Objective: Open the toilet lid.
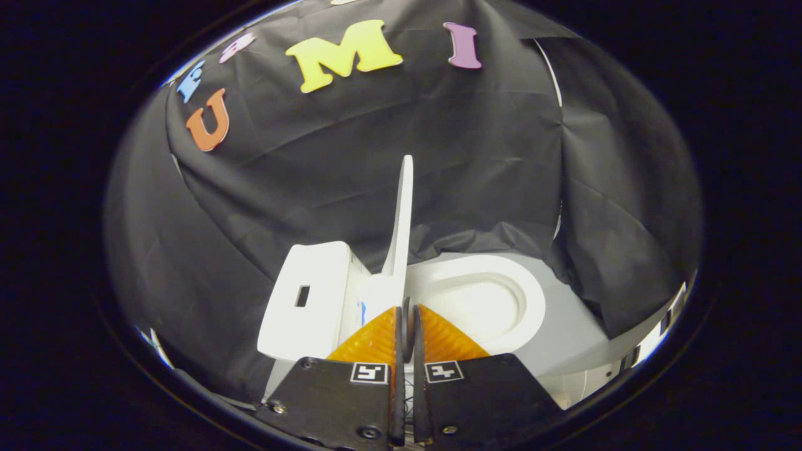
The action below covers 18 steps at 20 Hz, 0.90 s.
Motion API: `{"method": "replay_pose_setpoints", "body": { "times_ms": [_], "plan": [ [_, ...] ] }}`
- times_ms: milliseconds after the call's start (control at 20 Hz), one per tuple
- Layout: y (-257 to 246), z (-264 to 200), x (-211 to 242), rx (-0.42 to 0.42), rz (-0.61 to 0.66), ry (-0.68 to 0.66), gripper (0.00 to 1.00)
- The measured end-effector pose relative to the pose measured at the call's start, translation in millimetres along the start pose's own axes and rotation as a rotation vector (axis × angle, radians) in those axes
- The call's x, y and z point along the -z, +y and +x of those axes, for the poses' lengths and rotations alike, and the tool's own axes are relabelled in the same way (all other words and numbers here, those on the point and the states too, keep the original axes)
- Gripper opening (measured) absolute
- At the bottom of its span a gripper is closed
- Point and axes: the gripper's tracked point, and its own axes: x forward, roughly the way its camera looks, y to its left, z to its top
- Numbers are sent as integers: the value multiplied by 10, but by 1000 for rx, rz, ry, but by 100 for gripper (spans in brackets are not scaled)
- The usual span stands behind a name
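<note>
White plastic toilet lid (402,213) is seen raised upright beside the tank (310,300), bowl (482,300) exposed (task apparently done). Hand-held gripper (406,316) is nearly clenched, possibly pinching the lid's lower edge.

The gripper (406,308) is held low and reaches forward, its two fingers (376,341) lying side by side and drawn almost together, so that a thin slit is all that parts them from base to tip. Each finger widens toward its mount, where a small square marker (369,373) sits on a flat plate (332,401). The tips converge to a narrow point. Whether they pinch anything between them cannot be told from here.
</note>
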Motion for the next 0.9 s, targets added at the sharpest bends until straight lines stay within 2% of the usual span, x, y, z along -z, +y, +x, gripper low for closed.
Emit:
{"method": "replay_pose_setpoints", "body": {
  "times_ms": [350, 900],
  "plan": [
    [583, -16, 7, -3, -124, -9, 13],
    [1354, 58, 176, -6, -321, -40, 14]
  ]
}}
